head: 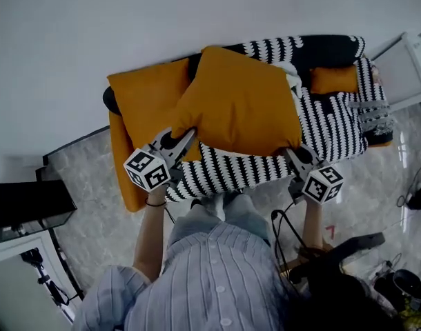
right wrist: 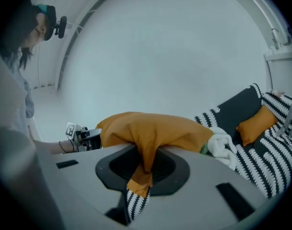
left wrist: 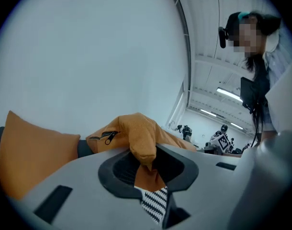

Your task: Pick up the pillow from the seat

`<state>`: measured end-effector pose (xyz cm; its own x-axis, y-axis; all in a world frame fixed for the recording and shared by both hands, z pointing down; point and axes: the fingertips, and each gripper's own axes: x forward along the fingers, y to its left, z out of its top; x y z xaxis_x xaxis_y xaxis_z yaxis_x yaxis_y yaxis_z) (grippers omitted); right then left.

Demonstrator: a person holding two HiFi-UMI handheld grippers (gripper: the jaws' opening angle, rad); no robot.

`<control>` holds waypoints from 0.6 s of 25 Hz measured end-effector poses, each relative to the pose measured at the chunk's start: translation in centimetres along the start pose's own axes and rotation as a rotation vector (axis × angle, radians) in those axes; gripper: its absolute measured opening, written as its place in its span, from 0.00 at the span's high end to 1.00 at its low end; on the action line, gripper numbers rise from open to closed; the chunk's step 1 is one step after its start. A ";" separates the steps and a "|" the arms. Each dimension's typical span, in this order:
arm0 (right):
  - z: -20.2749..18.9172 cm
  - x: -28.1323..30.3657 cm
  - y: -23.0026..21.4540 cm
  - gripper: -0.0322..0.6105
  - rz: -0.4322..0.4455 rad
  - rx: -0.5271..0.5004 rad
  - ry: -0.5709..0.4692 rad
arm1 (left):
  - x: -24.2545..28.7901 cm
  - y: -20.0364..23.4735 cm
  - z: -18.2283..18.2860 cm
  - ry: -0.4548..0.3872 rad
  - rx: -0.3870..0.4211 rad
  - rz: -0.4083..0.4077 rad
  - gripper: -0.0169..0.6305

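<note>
The orange square fabric pillow (head: 241,102) is held at its two near corners and sits above the black-and-white striped upholstered seat (head: 335,119), in front of the pale wall. The left gripper (head: 179,143) has its jaws clamped on the pillow's left near corner. In the left gripper view, a fold of orange fabric is pinched between the jaws (left wrist: 148,164), with the zip pull just beyond. The right gripper (head: 293,154) has its jaws closed tight on the right near corner. In the right gripper view, the cloth bunches down into the jaws (right wrist: 143,169) and striped upholstery shows below. A second large orange pillow (head: 145,95) leans at the left end of the seat, partly behind the held one. A small orange cushion (head: 333,79) lies well apart at the right end, and a crumpled white cloth (right wrist: 222,145) lies just beyond the held pillow. Assessment: both grips are made, and the near edge appears raised off the seat. It cannot be told whether the far edge is clear of the backrest. What remains is to confirm full clearance and keep both corners secure.
</note>
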<state>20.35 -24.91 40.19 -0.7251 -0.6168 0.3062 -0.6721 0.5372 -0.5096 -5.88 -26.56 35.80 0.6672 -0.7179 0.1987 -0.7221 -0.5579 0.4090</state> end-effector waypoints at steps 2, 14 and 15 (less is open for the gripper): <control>1.7 -0.4 1.0 0.86 0.012 -0.007 -0.041 | -0.2 -0.1 1.8 -0.048 -0.014 -0.005 0.83; 7.4 -3.4 6.3 0.88 0.079 0.052 -0.246 | -2.1 -1.5 5.0 -0.089 -0.009 -0.006 0.86; 7.1 -3.6 6.9 0.88 0.081 0.061 -0.245 | -2.8 -1.6 4.6 -0.085 -0.014 -0.008 0.86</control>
<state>19.43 -23.05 29.91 -0.7130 -0.6984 0.0623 -0.5978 0.5591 -0.5745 -7.41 -25.56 30.45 0.6544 -0.7467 0.1191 -0.7140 -0.5583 0.4225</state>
